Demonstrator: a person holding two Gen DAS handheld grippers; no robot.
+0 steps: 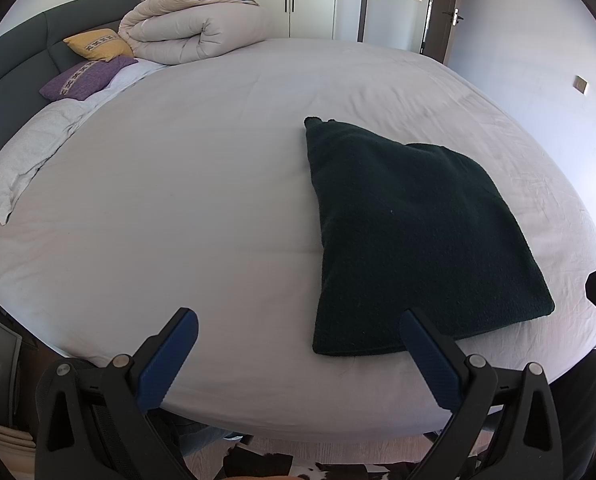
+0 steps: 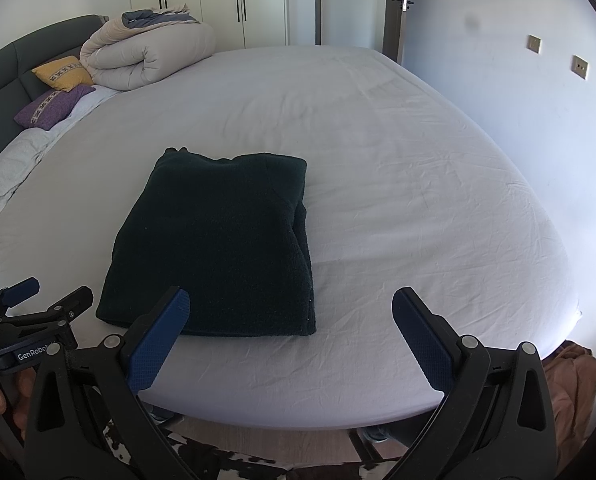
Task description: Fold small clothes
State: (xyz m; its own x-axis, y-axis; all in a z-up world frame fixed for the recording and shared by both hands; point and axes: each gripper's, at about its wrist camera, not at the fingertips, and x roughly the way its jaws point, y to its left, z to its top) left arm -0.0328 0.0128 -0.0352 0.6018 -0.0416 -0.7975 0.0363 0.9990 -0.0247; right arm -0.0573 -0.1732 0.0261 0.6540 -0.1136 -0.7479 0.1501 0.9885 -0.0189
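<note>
the bed fills both views, its pale sheet bare except for the rolled duvet and cushions pushed up by the headboard, which leaves you room to work. the dark fleece lies near your edge, flat and squared into a thick packet, so the folding looks about finished. your left gripper hangs spread wide just short of its near hem, empty; your right gripper is equally wide and empty, at its near right corner, likely backed off to check the result.
</note>
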